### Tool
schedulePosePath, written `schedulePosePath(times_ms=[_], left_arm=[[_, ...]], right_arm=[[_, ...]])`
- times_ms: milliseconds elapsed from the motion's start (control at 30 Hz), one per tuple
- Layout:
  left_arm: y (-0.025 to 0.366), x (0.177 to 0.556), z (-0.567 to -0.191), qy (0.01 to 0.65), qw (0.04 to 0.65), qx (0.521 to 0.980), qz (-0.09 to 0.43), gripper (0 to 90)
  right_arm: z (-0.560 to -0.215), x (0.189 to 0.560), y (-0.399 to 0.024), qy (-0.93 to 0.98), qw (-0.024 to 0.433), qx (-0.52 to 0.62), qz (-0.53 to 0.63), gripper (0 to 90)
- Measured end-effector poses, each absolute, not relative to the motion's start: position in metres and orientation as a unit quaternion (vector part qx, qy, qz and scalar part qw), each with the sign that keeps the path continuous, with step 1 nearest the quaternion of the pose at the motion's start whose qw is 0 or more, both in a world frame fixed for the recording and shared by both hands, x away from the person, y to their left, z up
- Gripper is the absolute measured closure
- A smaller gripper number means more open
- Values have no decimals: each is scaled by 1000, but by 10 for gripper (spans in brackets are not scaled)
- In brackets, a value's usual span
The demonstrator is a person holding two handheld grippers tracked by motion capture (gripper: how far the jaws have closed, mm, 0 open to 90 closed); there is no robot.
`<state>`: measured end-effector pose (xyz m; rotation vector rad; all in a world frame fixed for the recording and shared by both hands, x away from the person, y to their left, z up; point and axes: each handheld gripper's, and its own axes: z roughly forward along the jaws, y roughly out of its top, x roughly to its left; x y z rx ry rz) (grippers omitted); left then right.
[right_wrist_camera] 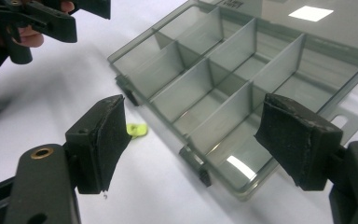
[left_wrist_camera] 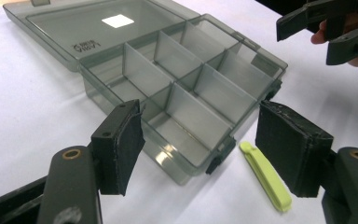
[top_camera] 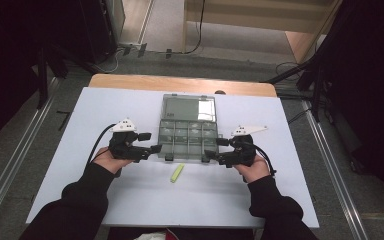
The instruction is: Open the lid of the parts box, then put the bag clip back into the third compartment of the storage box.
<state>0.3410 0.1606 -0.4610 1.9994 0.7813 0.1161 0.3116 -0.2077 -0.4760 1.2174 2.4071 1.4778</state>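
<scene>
- High view: smoky-grey transparent plastic organiser box (top_camera: 188,135) with divided compartments, lid laid open flat toward the top of the frame, at centre of the white table (top_camera: 130,195). Left gripper (top_camera: 156,148) at the box's lower left corner, right gripper (top_camera: 209,153) at its lower right corner, both just beside it, neither gripping. Small lime-green plastic clip (top_camera: 177,173) lying below the box's front edge, centre of frame, apart from both grippers.
- Left gripper view: jaws released, standing wide with nothing between the pads. Box (left_wrist_camera: 177,88) in centre frame, compartments empty; clip (left_wrist_camera: 265,175) at lower right, just beside the box's front latch; right gripper (left_wrist_camera: 284,30) at upper right.
- Right gripper view: jaws spread wide, empty. Box (right_wrist_camera: 242,93) across centre and right; clip (right_wrist_camera: 136,130) partly hidden behind the left-hand pad; left gripper (right_wrist_camera: 74,28) at upper left.
- Risk, as judged: thin flat clip likely to slide or flick away under a skewed pinch; light box likely to shift if nudged by either gripper.
</scene>
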Motion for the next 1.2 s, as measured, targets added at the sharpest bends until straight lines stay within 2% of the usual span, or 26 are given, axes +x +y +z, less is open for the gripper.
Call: schedulePosePath(times_ms=[367,467,1133,1200], left_arm=[[171,325,-467,315,462,828,44,311],[173,321,-467,316,466,826,29,311],[188,296,-471,298,447,842,31,310],[189,295,-472,299,446,843,29,279]], right_arm=[[-477,296,-210,787,23,388,478,241],[-477,292,-210,788,19,388,477,241],[-482,270,-206,803,4,371,467,240],[-482,268,-205,803,2,372,465,241]])
